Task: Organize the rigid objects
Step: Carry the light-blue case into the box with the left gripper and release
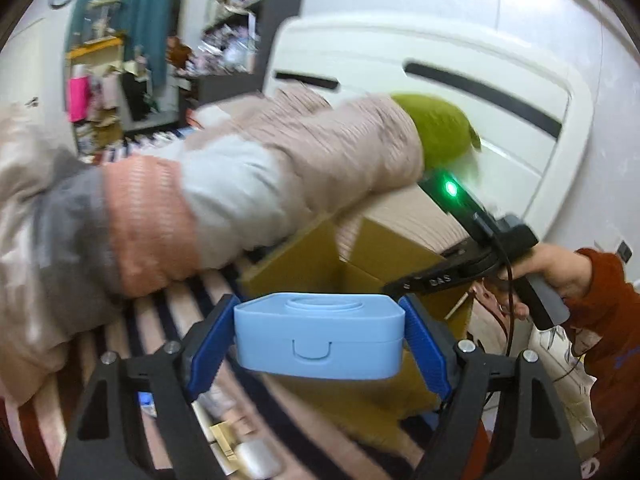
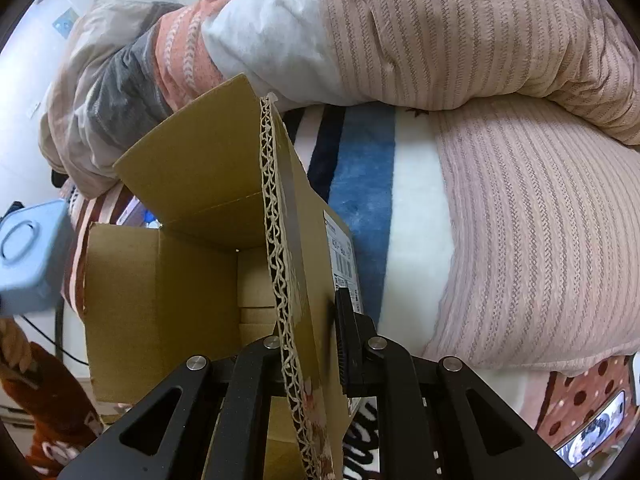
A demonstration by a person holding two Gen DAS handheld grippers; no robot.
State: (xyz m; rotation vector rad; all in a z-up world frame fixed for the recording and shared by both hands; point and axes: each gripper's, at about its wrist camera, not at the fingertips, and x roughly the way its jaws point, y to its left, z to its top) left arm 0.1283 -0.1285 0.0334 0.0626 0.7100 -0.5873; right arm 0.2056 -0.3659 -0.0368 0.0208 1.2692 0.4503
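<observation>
Light blue plastic case [image 1: 318, 334], lid shut w/ a raised oval ring on top and a small front latch, sits squeezed between the blue pads [image 1: 426, 350] of the left gripper [image 1: 318, 344]; jaws stand wide, one pad on each end of the case, which is off the bed. No writing readable on it. In the right wrist view the same case shows at the far left edge, left of the box.

Beyond the left fingertips: an open brown cardboard box [image 2: 160, 300] on a striped blanket [image 2: 360, 184]. Inside the box, lower down, pale stacked cardboard-like pieces; can't tell what they are.

Right gripper [image 2: 308, 344] is closed tight on the box's upright flap [image 2: 276, 240], corrugated edge running up between the fingers. A white shipping label [image 2: 342, 260] w/ barcode sits on the box side just beyond the right finger; print too small to read.

In the left view the right gripper's black body bears letters "DAS", green light on, held by a hand [image 1: 560, 276] in a rust-red sleeve [image 1: 608, 320]. Pink-striped bedding [image 2: 480, 40] is heaped beyond the box.
</observation>
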